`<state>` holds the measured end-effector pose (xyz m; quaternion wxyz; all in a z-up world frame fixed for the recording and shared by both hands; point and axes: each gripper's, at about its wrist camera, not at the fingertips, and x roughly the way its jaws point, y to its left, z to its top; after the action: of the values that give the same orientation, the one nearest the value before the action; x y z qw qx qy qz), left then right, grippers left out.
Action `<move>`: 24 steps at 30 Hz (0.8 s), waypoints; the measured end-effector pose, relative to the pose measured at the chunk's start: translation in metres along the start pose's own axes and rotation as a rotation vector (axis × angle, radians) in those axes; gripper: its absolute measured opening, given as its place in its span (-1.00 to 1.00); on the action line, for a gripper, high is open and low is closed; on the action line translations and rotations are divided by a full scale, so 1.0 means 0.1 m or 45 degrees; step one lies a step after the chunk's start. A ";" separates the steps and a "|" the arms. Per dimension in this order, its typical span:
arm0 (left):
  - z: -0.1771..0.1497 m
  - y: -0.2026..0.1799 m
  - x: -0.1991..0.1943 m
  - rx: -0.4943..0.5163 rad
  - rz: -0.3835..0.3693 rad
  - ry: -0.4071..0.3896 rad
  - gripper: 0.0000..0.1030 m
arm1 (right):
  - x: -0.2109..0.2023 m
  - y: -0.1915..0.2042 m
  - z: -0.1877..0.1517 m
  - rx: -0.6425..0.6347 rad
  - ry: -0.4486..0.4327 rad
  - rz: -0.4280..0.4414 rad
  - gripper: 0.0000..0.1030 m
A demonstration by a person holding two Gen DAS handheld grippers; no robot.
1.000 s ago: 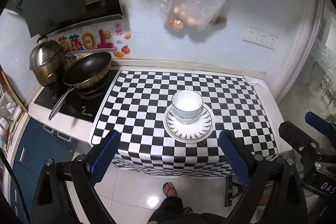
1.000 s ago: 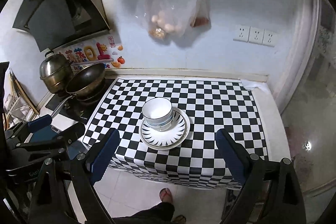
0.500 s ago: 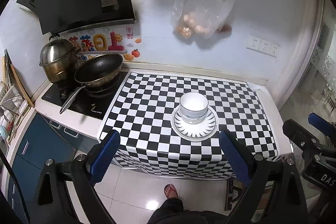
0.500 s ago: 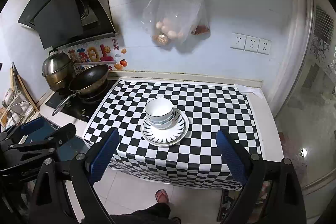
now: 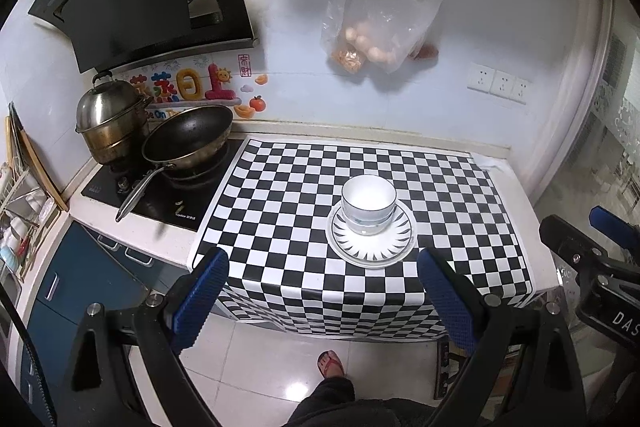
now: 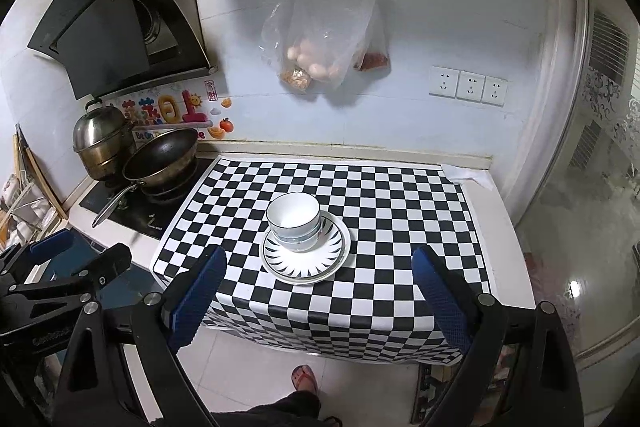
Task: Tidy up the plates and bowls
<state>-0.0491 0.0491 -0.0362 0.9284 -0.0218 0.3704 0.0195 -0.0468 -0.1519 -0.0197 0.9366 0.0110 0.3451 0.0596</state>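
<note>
My left gripper (image 5: pixel 322 281) has its blue-padded fingers (image 5: pixel 200 291) spread wide with nothing between them, held out over the tiled floor in front of the surface's near edge; my right gripper (image 6: pixel 318 285) is the same, fingers (image 6: pixel 438 291) wide apart and empty. Beyond both pairs, on the black-and-white checkered cloth (image 5: pixel 304 187) covering the surface, sits a stack of white round bowls with a thin dark rim line (image 5: pixel 368 201), nested upright; from the right wrist view the stack (image 6: pixel 294 221) shows pale blue-grey bands low on its side. The bowls rest in the middle of a white round plate with black ray-like strokes around its border (image 5: pixel 372 247), and a second rim beneath suggests more than one plate, though I cannot tell how many. The stack stands toward the near half of the cloth. Further left, a dark frying pan with a long metal handle (image 5: pixel 188 137) sits on the black cooktop (image 5: pixel 160 203), beside a lidded steel pot (image 5: pixel 108 125). A clear plastic bag of eggs (image 5: pixel 376 23) hangs on the white wall.
</note>
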 end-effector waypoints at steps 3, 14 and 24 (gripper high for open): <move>0.01 -0.02 0.03 0.010 -0.009 0.012 0.87 | 0.01 -0.02 -0.01 0.008 0.004 -0.009 0.87; 0.01 -0.06 0.06 0.015 -0.016 0.018 0.87 | 0.04 -0.09 -0.08 0.026 0.017 -0.034 0.87; 0.02 -0.06 0.07 0.024 -0.018 0.024 0.87 | 0.06 -0.06 -0.11 0.018 0.028 -0.045 0.87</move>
<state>-0.0423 0.0432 -0.0397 0.9252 -0.0159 0.3790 0.0094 -0.0489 -0.1569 -0.0318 0.9335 0.0107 0.3560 0.0409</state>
